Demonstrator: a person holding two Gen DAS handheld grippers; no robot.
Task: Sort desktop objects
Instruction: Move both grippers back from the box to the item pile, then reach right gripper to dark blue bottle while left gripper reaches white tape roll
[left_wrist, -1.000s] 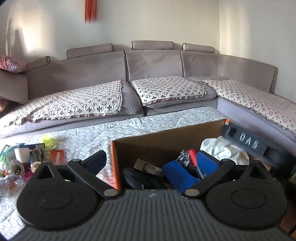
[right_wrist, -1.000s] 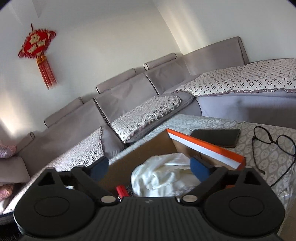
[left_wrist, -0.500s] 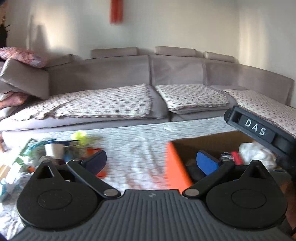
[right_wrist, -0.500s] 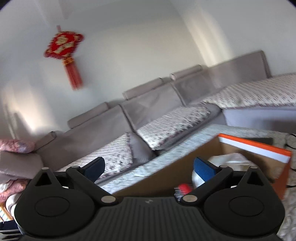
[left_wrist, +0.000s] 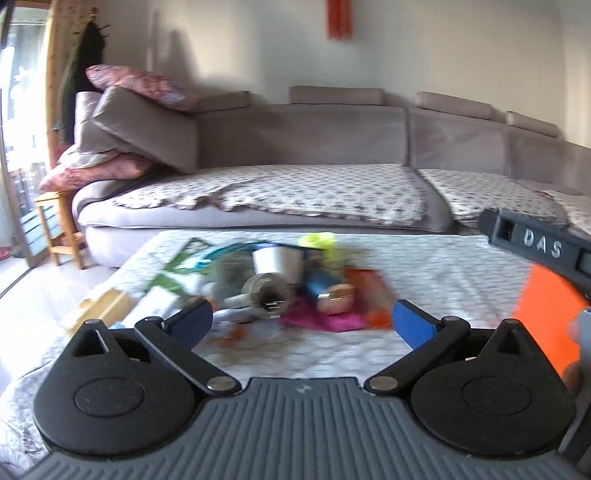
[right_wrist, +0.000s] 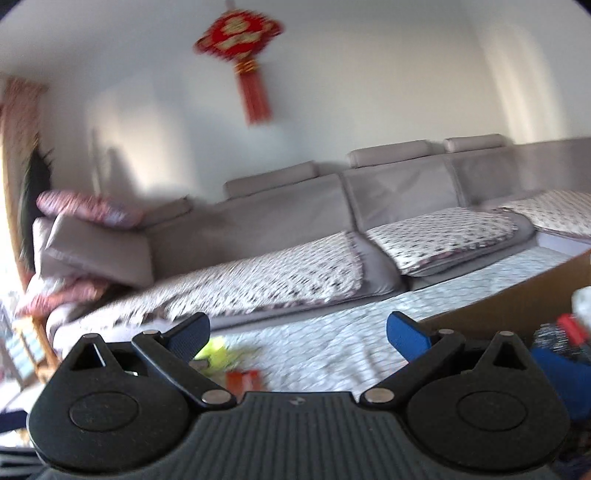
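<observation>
My left tongs (left_wrist: 302, 325) and right tongs (right_wrist: 297, 334) both gape, empty. The blurred clutter pile (left_wrist: 280, 288) lies ahead on the table (left_wrist: 424, 266). Its white cup (left_wrist: 275, 263) looks light and rigid; I'd pinch its rim.

Patterned table (left_wrist: 424, 266), blurred clutter pile (left_wrist: 280, 288), orange-sided cardboard box (left_wrist: 546, 317)

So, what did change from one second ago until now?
Both tongs, left and right, swung leftward, away from the orange-edged cardboard box toward the blurred pile of small objects on the patterned tablecloth. Both stayed open and empty.
</observation>
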